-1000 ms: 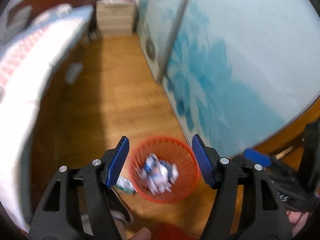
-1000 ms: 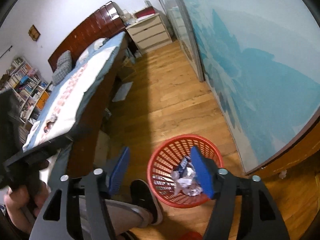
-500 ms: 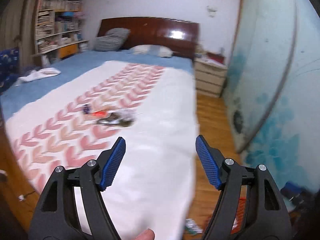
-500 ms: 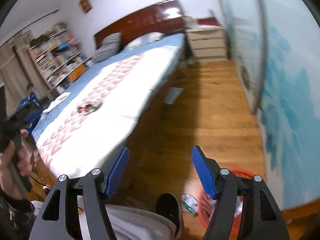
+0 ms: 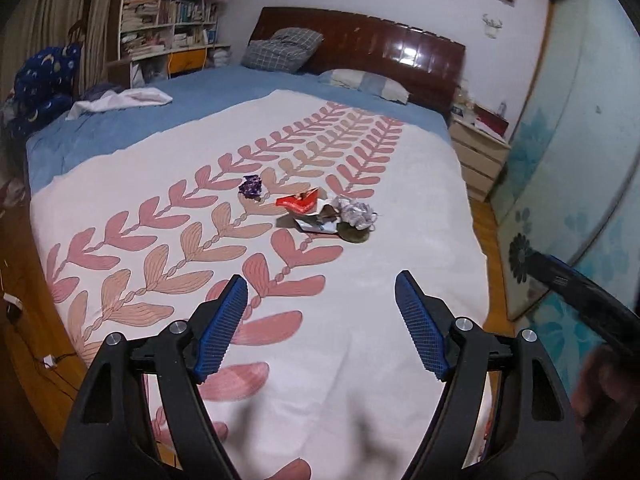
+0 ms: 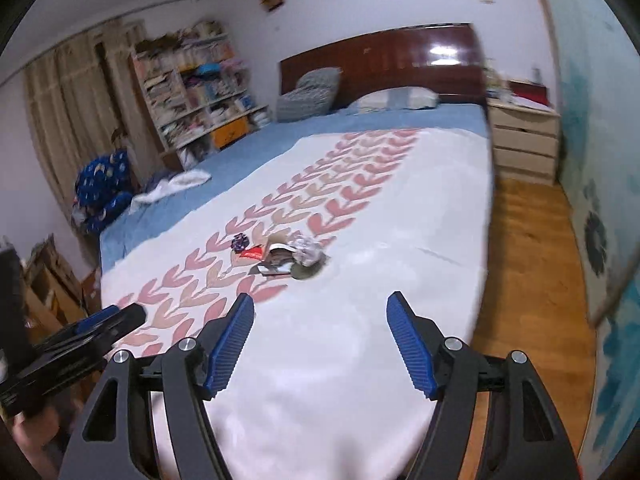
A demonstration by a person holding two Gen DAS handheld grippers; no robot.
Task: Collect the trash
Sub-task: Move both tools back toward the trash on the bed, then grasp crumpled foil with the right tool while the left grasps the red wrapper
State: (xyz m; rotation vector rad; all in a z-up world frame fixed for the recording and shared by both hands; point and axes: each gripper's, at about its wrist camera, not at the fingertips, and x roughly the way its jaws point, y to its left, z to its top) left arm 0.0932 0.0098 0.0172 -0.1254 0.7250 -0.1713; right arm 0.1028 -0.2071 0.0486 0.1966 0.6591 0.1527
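A small heap of trash lies on the white patterned bedspread: a purple wrapper, a red packet, flat wrappers and a crumpled grey-white wad. The heap also shows in the right wrist view. My left gripper is open and empty, above the near end of the bed, well short of the heap. My right gripper is open and empty, also above the near end. The orange basket is out of view.
A bookshelf stands far left, a dark headboard with pillows at the back, and a pale nightstand to the right. Wooden floor runs between the bed and a blue flowered sliding door.
Both grippers have swung up from the orange basket on the floor to face the bed. The basket has left both views. The trash heap on the bedspread is now nearer.
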